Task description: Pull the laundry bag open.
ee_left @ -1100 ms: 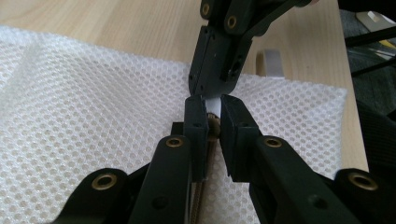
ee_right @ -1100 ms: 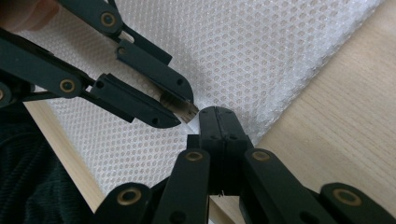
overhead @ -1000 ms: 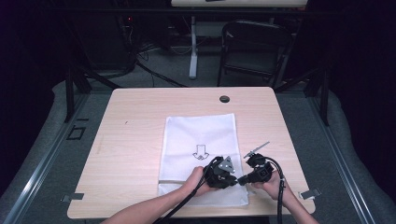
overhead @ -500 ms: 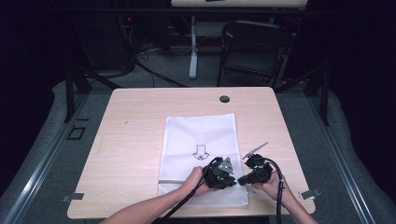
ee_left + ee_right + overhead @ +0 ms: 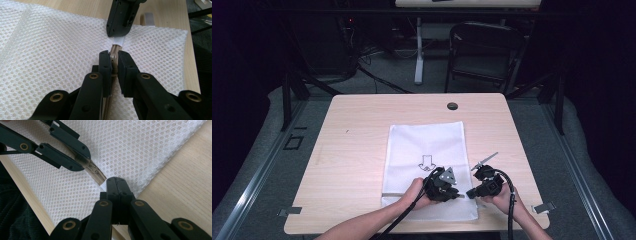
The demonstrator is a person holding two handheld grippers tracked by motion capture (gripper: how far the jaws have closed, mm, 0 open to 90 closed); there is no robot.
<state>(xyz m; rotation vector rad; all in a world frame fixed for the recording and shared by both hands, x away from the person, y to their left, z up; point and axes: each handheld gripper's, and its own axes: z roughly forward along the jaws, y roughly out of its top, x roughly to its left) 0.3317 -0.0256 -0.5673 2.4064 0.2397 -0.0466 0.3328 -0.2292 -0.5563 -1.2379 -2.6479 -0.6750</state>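
Two claws, mesh bag [image 5: 424, 150], zipper [image 5: 113, 53]

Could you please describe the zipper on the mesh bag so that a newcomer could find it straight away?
On the wooden table lies a white mesh bag printed with a black arrow. Along its edge nearest the person runs a tan zipper, between the left gripper and the right gripper. It is the only tan strip on the white netting.

I see a dark room, grey floor [image 5: 377, 82], a black folding chair [image 5: 484, 55] behind the light wood table [image 5: 357, 145], cables on floor.
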